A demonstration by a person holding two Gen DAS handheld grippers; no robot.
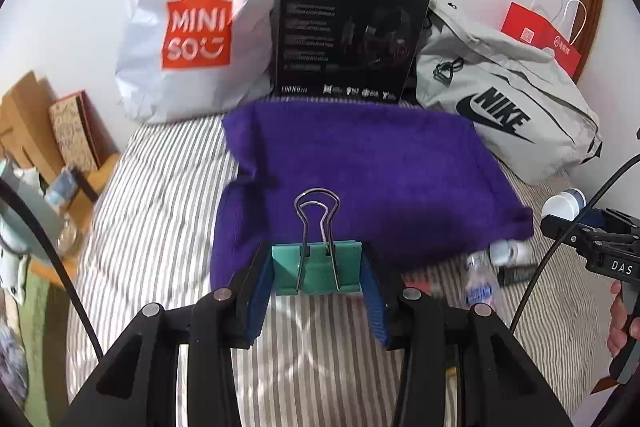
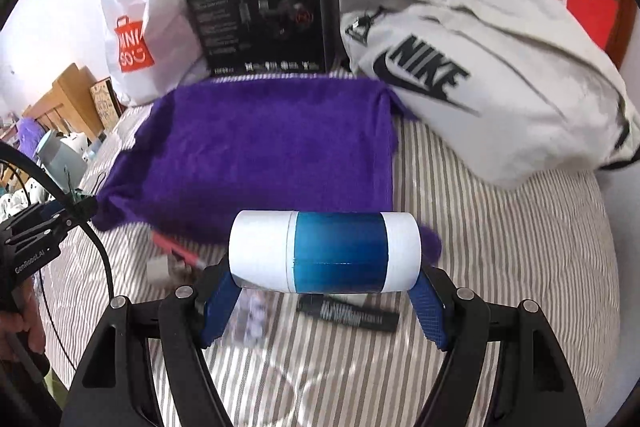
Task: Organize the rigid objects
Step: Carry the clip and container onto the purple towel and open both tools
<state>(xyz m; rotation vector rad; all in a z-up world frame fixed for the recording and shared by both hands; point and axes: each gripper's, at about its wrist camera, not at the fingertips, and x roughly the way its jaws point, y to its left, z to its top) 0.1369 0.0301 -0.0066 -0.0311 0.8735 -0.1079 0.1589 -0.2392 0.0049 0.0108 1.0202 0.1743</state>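
- two tongs work above your striped bed.
- your left tongs clamp a teal binder clip before the purple towel.
- your right tongs grip a blue-and-white cylinder crosswise.

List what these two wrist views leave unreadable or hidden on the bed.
- Small clear plastic bottle: right wrist view, blurred and partly behind the right gripper's blue finger; label unreadable.
- Black flat marker-like object: right wrist view, upper edge hidden by the white-and-blue cylinder; print blurred.
- Teal binder clip: left wrist view, its sides covered by the left gripper's pads.
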